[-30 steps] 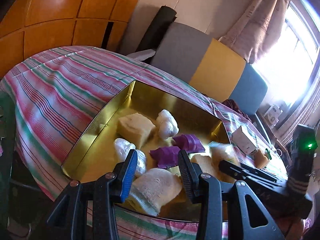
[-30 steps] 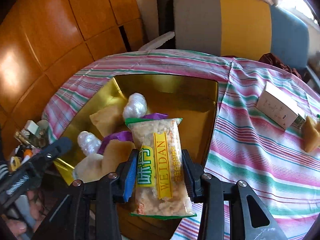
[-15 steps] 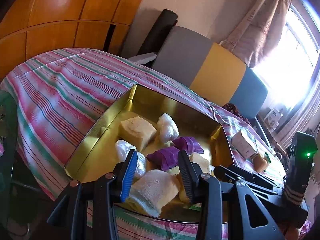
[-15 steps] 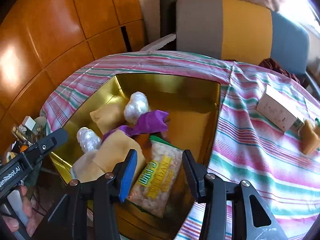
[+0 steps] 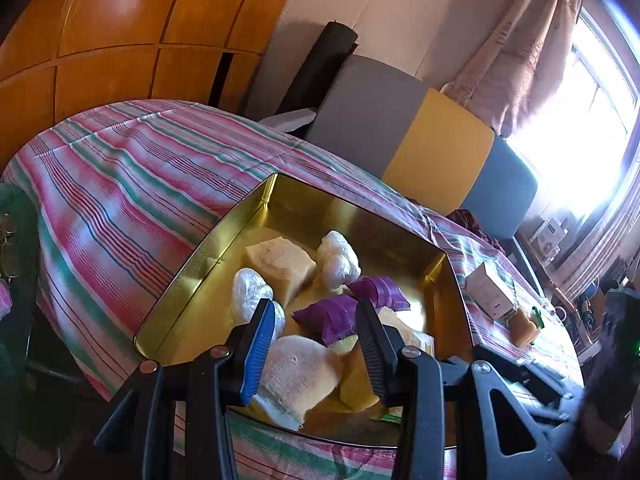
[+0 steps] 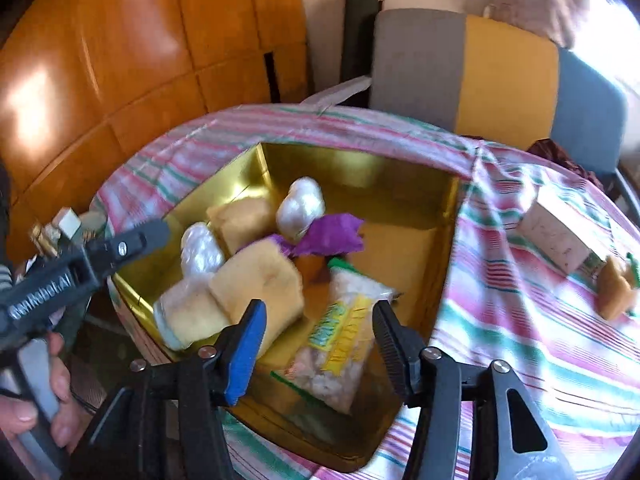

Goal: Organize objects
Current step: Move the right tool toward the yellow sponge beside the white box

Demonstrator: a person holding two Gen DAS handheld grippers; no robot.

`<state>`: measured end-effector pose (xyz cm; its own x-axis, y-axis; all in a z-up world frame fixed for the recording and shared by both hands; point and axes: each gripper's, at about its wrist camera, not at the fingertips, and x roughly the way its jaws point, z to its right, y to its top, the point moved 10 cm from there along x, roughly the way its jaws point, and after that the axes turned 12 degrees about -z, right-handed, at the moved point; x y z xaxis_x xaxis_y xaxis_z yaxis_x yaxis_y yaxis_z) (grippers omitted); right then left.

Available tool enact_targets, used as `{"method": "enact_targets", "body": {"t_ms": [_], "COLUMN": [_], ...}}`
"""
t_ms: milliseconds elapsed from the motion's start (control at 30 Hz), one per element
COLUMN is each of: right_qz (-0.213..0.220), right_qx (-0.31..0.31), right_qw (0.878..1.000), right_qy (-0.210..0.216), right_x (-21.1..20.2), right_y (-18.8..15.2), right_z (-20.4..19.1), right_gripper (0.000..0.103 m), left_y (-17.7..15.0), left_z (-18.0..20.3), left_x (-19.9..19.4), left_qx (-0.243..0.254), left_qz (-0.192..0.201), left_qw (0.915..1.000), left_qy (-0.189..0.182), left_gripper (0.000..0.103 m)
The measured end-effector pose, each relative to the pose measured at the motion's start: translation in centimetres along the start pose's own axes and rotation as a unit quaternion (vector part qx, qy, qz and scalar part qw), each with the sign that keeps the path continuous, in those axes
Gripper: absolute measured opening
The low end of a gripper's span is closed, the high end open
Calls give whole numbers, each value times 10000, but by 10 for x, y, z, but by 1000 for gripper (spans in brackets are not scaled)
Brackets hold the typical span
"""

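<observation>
A gold tin (image 5: pixel 208 256) on the striped tablecloth holds pale bread packs (image 5: pixel 280 260), white wrapped balls (image 5: pixel 338 260) and purple packets (image 5: pixel 332 316). My left gripper (image 5: pixel 316 344) hovers over the tin's near edge, jaws apart, with a bread pack (image 5: pixel 300 372) lying below the gap and untouched. My right gripper (image 6: pixel 316 344) hangs above the tin (image 6: pixel 448 240), its jaws opening. The yellow-and-green snack pack (image 6: pixel 340 344) lies loose in the tin under them, clear of both pads. The left gripper (image 6: pixel 80 264) shows at the left of the right wrist view.
A small white box (image 6: pixel 556 236) and an orange piece (image 6: pixel 614 292) lie on the cloth to the tin's right. A hand (image 6: pixel 52 412) holds the left gripper's handle. A grey, yellow and blue chair back (image 6: pixel 480 72) stands behind the table, with orange wood panels at the left.
The right gripper let go of the snack pack, which dropped into the tin, and its jaws have spread wider while it drew back a little. The left gripper has kept still.
</observation>
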<state>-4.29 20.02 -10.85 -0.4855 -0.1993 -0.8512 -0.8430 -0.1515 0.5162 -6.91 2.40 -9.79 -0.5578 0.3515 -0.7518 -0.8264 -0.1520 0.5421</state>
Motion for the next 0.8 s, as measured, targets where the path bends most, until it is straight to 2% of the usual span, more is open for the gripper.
{"method": "enact_targets", "body": {"t_ms": [100,267,467,800], "right_qz": [139,120,-137,-519], "right_qx": [154,519,877,1396], "right_qw": [9996,9974,9931,9796], "right_qy": [-189,-496,-772,-1349], "right_x": [-13,-18,-13,-14], "right_y": [4,-2,-25,-79], "right_z": [18,58,108,202], "right_gripper": [71,75,77,78], "left_y": [-3,-11,-24,-37], "left_z": [6,27,57,76], "left_x": [2,6,9,12], "left_qx": [133,629,1164,1386], "left_qz": [-46,-113,-237,-338], "left_qw": [9999,9979,9928,9893], "left_qy": [-8,42,-181,-300], "left_gripper": [42,46,54,58]}}
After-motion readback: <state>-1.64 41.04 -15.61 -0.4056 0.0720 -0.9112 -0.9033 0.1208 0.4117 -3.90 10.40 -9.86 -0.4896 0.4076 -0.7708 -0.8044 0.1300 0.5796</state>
